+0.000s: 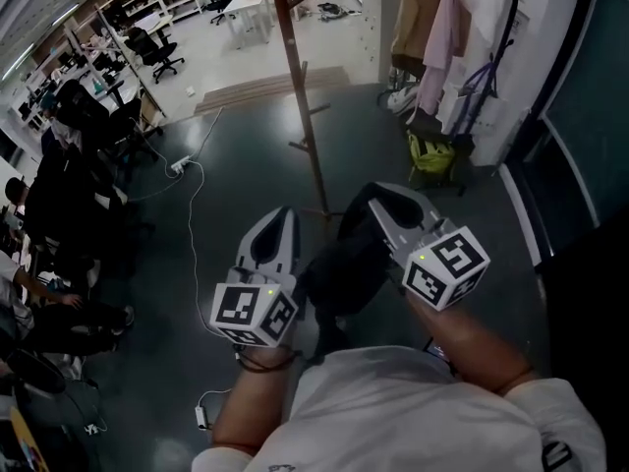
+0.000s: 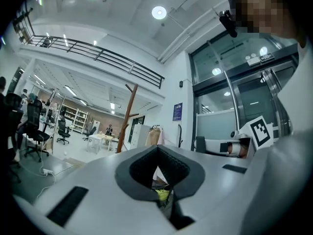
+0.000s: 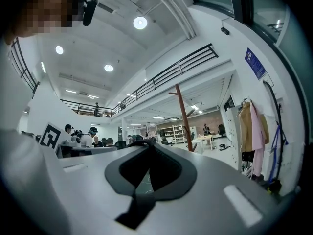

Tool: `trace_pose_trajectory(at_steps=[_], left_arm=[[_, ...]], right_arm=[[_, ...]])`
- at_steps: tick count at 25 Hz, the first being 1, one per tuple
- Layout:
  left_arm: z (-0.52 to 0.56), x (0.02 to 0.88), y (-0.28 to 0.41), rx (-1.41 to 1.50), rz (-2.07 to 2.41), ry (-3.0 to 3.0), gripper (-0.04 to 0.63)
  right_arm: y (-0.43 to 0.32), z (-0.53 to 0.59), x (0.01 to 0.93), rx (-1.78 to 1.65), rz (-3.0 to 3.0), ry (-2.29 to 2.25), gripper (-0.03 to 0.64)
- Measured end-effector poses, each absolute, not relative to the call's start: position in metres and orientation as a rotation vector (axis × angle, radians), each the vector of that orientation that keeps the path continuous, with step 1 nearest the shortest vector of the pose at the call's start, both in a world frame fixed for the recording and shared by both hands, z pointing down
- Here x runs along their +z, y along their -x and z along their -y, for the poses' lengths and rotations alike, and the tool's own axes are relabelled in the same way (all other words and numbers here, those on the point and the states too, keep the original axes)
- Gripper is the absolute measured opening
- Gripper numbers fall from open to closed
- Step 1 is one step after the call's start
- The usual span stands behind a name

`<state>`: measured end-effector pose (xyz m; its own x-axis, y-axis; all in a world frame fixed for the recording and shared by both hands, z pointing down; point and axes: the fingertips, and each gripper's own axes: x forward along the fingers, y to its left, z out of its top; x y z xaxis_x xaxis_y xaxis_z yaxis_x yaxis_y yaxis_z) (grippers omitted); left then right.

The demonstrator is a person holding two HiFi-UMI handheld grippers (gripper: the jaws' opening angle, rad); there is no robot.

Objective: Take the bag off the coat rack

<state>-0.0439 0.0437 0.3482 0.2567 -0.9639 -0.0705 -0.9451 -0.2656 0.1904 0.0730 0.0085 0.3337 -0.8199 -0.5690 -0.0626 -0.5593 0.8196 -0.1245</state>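
Observation:
The coat rack (image 1: 298, 87) is a bare wooden pole with short pegs, standing on the dark floor ahead of me; it also shows as the pole (image 2: 126, 117) and the pole (image 3: 183, 115). No bag hangs on the pegs that show. A white bag with purple straps (image 1: 484, 72) hangs among coats at the right wall, and a yellow-green bag (image 1: 430, 153) sits on the floor below. My left gripper (image 1: 279, 224) and right gripper (image 1: 379, 201) are held low in front of me, both shut and empty. A dark shape (image 1: 344, 273) lies between them; I cannot tell what it is.
Coats (image 1: 432, 18) hang by the white wall at right, beside a glass partition (image 1: 590, 136). People sit at desks on the left (image 1: 59, 195). A white cable and power strip (image 1: 180, 165) cross the floor. A low wooden platform (image 1: 275, 88) lies behind the rack.

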Motion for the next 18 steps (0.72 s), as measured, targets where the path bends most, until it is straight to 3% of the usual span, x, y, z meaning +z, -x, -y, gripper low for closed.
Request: trace_pose_trajectory(at_steps=[18], left_arm=[[-0.168, 0.351, -0.01, -0.211, 1.828, -2.429, 0.006]], right_arm=[[-0.114, -0.152, 0.355, -0.174, -2.907, 0.883, 0.021]])
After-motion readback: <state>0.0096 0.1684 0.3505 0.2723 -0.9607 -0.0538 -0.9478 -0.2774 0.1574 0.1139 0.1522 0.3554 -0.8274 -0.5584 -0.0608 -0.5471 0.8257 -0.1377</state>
